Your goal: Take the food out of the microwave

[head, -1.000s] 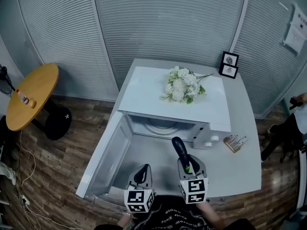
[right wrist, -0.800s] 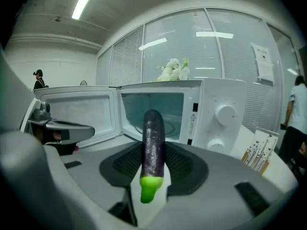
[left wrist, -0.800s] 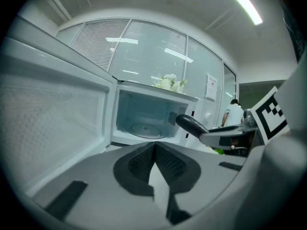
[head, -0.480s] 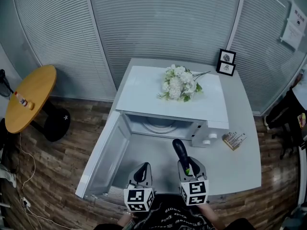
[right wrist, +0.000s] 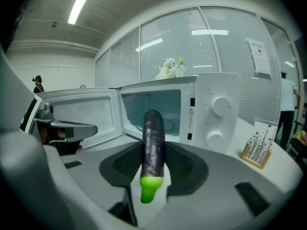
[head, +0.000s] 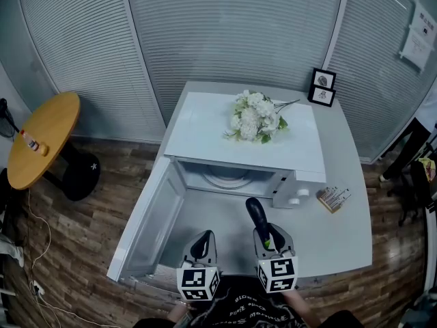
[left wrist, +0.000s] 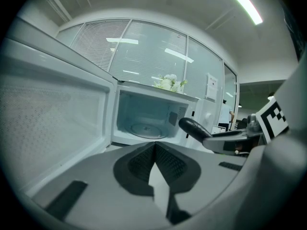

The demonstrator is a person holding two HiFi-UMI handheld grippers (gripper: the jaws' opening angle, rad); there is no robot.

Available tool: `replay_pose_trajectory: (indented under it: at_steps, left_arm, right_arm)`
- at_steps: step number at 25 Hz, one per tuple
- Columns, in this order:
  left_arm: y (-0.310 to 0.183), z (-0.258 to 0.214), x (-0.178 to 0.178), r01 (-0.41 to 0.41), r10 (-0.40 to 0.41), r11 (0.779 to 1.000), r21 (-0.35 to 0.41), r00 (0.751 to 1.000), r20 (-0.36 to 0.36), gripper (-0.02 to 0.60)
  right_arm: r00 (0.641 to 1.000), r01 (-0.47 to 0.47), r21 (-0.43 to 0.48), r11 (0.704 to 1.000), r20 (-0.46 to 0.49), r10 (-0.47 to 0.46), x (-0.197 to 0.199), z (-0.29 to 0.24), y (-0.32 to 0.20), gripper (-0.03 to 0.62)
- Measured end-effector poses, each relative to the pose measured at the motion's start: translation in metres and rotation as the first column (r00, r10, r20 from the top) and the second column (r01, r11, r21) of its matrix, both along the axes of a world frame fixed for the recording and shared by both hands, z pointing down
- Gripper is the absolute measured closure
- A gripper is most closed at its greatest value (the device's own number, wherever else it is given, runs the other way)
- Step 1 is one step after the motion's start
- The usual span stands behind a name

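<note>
A white microwave (head: 198,125) stands on the grey table with its door (head: 147,221) swung wide to the left. Inside it only the glass turntable (head: 229,178) shows. My right gripper (head: 263,235) is shut on a dark purple eggplant (right wrist: 153,138) with a green stem end, held lengthwise and pointing at the cavity. The eggplant (head: 257,217) hangs in front of the microwave's opening, outside it. My left gripper (head: 203,243) hovers beside it near the table's front edge, its jaws shut with nothing between them.
A bunch of white flowers (head: 256,118) lies on the microwave's top. Two small picture frames (head: 322,87) stand at the back right, and a small wooden card stand (head: 334,200) sits right of the microwave. A round wooden table (head: 37,139) is at far left. A person (head: 416,162) stands at the right edge.
Both grippers and the eggplant stay where they were. The person at the right edge has shifted, and the head view has turned slightly.
</note>
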State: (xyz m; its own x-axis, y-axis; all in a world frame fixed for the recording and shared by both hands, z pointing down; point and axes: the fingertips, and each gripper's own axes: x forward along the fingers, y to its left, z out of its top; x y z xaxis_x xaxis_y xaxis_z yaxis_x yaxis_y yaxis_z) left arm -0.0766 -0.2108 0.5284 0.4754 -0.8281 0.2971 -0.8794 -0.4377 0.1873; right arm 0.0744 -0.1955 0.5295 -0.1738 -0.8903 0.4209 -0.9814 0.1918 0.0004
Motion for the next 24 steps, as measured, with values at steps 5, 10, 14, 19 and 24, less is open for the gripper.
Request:
replay_pose_trajectory:
  at_steps: [5,10,14,19,24]
  left_arm:
    - [-0.0006,0.0003,0.0003,-0.003,0.003,1.0,0.002,1.0,0.005,0.574]
    - [-0.0009,0.0018,0.001,-0.004,0.004,1.0,0.001,1.0,0.012,0.574]
    - [-0.0024,0.0014,0.0017,-0.002,0.002,1.0,0.004,1.0,0.012,0.574]
    - [-0.0021,0.0029,0.0028,-0.001,0.001,1.0,0.002,1.0,0.014,0.574]
    - [-0.0027,0.0042,0.0015,0.002,-0.002,1.0,-0.003,1.0,0.016,0.574]
  right_arm:
    - [1.0,0.007,0.007,1.0,0.004,-0.007,-0.0019,-0.0002,-0.0009,0.448]
    - [1.0,0.012,0.003,1.0,0.003,-0.012,-0.0023,0.002,-0.0018,0.448]
    - [1.0,0.022,0.004,1.0,0.0,-0.022,-0.0042,0.0027,-0.0022,0.448]
    - [1.0,0.025,0.002,1.0,0.001,-0.025,-0.0036,0.0038,-0.0024,0.448]
    - [1.0,0.027,0.0,1.0,0.002,-0.027,-0.0039,0.0048,-0.0019,0.448]
